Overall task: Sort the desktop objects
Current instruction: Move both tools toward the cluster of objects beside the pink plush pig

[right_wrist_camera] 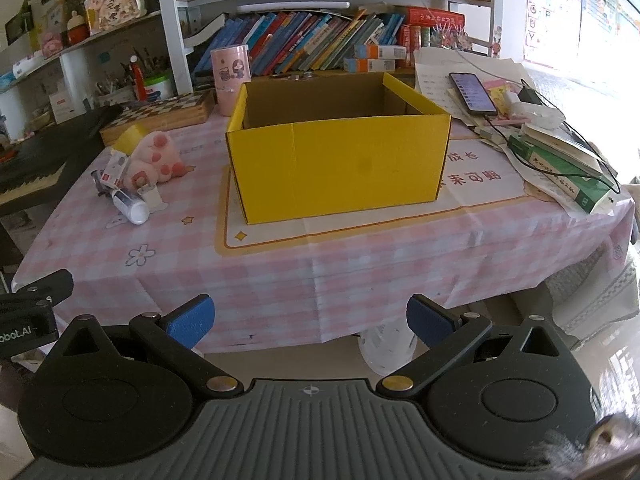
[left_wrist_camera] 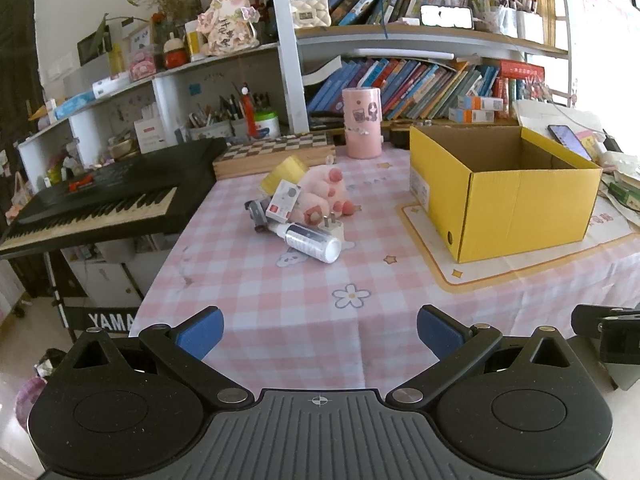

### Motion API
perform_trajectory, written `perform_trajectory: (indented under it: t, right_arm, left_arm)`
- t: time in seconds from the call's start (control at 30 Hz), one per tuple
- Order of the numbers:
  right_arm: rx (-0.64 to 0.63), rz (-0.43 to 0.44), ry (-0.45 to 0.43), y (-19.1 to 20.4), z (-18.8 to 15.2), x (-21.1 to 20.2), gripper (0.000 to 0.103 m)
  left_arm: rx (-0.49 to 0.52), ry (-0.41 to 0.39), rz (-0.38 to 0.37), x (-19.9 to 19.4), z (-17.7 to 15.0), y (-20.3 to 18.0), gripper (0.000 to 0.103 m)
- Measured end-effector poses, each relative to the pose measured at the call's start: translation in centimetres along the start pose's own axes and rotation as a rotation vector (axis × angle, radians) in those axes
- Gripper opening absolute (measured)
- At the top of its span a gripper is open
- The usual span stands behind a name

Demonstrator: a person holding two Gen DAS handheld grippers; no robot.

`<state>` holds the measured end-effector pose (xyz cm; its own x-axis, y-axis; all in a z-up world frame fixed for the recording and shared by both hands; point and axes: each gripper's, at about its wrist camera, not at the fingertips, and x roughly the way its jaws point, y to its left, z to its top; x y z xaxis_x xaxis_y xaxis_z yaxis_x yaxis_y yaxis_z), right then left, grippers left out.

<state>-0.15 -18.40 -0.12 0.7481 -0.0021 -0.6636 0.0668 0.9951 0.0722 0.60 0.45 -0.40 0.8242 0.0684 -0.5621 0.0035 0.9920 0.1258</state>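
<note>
While both grippers (left_wrist_camera: pixel 320 330) (right_wrist_camera: pixel 311 320) gape, checked tablecloth (left_wrist_camera: pixel 280 320) meets bookshelves (left_wrist_camera: pixel 400 80), seemingly cluttered.

On the table (left_wrist_camera: pixel 280 312), you have the open box (left_wrist_camera: pixel 516 204) to the right and a cluster of small items to its left, well apart from it. In the cluster, the bottle (left_wrist_camera: pixel 310 242) lies nearest you, the plug (left_wrist_camera: pixel 334 228) touches it, and the plush toy (left_wrist_camera: pixel 320 192) lies behind both. The cylinder (left_wrist_camera: pixel 363 122) stands behind the cluster, with the chessboard (left_wrist_camera: pixel 276 152) to its left.
</note>
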Motion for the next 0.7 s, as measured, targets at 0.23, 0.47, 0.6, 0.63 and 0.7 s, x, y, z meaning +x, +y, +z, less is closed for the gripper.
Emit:
perform_trajectory:
  t: [0.23,0.47,0.6,0.63,0.7]
  right_arm:
    - [-0.003,0.012,-0.001,0.30,0.14,0.12,0.103]
    - [-0.005,0.013,-0.001,0.38,0.25,0.27,0.103]
    - [-0.005,0.013,-0.001,0.40,0.26,0.31,0.103]
    - [-0.005,0.014,-0.002,0.39,0.25,0.32,0.103]
    - [-0.006,0.013,-0.002,0.44,0.27,0.35,0.103]
  left_arm:
    - [0.000,0.009,-0.009,0.40,0.11,0.18,0.103]
    - [0.001,0.009,-0.009,0.60,0.11,0.22,0.103]
    - [0.004,0.010,-0.012,0.92,0.24,0.29,0.103]
    - [0.004,0.010,-0.011,0.93,0.23,0.28,0.103]
    - [0.003,0.011,-0.010,0.94,0.22,0.26,0.103]
